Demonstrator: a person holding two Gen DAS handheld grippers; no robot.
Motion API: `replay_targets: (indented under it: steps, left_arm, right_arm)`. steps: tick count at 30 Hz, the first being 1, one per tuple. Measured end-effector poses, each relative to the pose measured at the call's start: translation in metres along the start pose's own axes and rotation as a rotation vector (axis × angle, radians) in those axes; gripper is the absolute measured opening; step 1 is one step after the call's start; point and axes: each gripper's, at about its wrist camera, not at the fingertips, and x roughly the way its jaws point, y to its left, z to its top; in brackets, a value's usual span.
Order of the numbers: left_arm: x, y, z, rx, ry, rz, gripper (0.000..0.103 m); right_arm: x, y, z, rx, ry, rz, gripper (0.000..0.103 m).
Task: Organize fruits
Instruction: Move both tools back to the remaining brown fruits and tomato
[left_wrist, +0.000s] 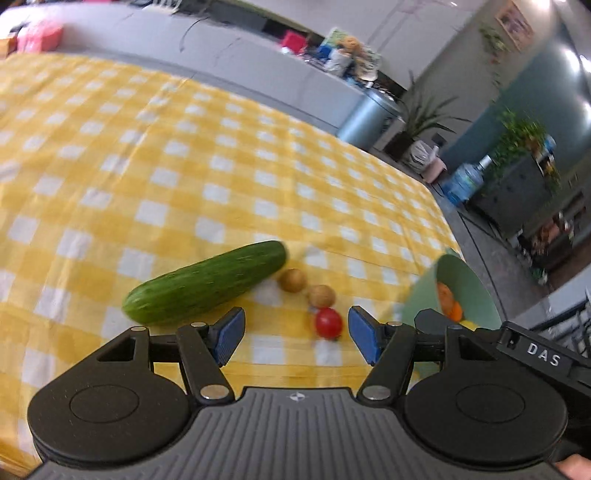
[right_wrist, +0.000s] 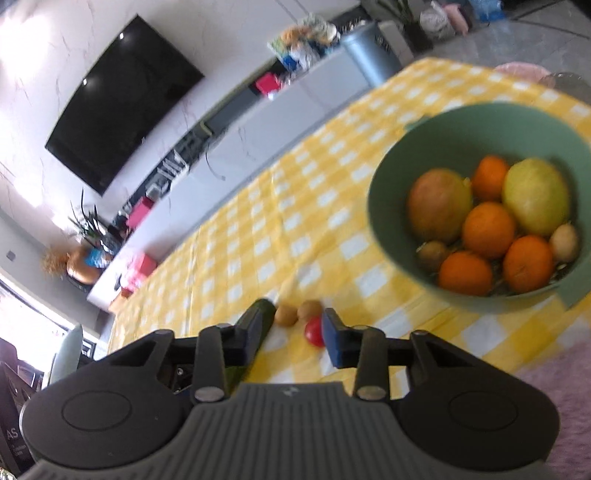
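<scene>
A green cucumber (left_wrist: 207, 282) lies on the yellow checked tablecloth (left_wrist: 147, 166), with two small brown fruits (left_wrist: 292, 280) (left_wrist: 322, 295) and a red tomato (left_wrist: 328, 323) to its right. My left gripper (left_wrist: 295, 332) is open and empty just in front of them, the tomato near its right finger. A green bowl (right_wrist: 384, 221) holds several oranges (right_wrist: 488, 229), a mango (right_wrist: 439, 210), a yellow-green fruit (right_wrist: 535, 201) and small brown fruits. My right gripper (right_wrist: 291, 332) is open and empty; the tomato (right_wrist: 314, 331) and brown fruits (right_wrist: 286, 314) lie between its fingers. The bowl (left_wrist: 469, 284) also shows in the left wrist view.
The tablecloth's right edge (left_wrist: 443, 218) drops off to the floor. A grey cabinet (left_wrist: 221, 48) runs behind the table. A pink mat (right_wrist: 554, 376) lies at the lower right in the right wrist view. A pink plate (right_wrist: 521, 69) and glass object (right_wrist: 565, 83) sit beyond the bowl.
</scene>
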Motion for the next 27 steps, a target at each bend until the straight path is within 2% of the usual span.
replay_targets:
  steps: [5,8,11,13,14,17,20,23,27]
  left_arm:
    - [0.014,0.023,0.003,-0.051,0.029,-0.034,0.074]
    - [0.021,0.028,0.004,-0.058,0.044,-0.048,0.074]
    - [0.024,0.031,0.005,-0.053,0.051,-0.053,0.074]
    - [0.026,0.034,0.006,-0.068,0.06,-0.053,0.074]
    - [0.028,0.034,0.005,-0.077,0.057,-0.055,0.074]
    - [0.032,0.035,0.006,-0.077,0.066,-0.055,0.074]
    - [0.034,0.034,0.007,-0.068,0.063,-0.018,0.074]
    - [0.035,0.034,0.008,-0.068,0.063,-0.026,0.074]
    - [0.036,0.035,0.009,-0.074,0.07,-0.032,0.074]
  right_arm:
    - [0.036,0.009,0.001,-0.009,0.058,-0.115,0.034]
    - [0.056,0.007,-0.004,-0.004,0.092,-0.152,0.034]
    - [0.072,0.013,-0.008,-0.06,0.111,-0.185,0.034]
    - [0.078,0.019,-0.009,-0.116,0.111,-0.207,0.043]
    - [0.081,0.021,-0.007,-0.137,0.1,-0.219,0.043]
    - [0.084,0.025,0.006,-0.175,0.071,-0.229,0.043]
    - [0.099,0.032,0.019,-0.235,0.125,-0.251,0.043]
    - [0.111,0.036,0.021,-0.296,0.154,-0.285,0.043]
    - [0.127,0.03,0.018,-0.27,0.226,-0.25,0.034]
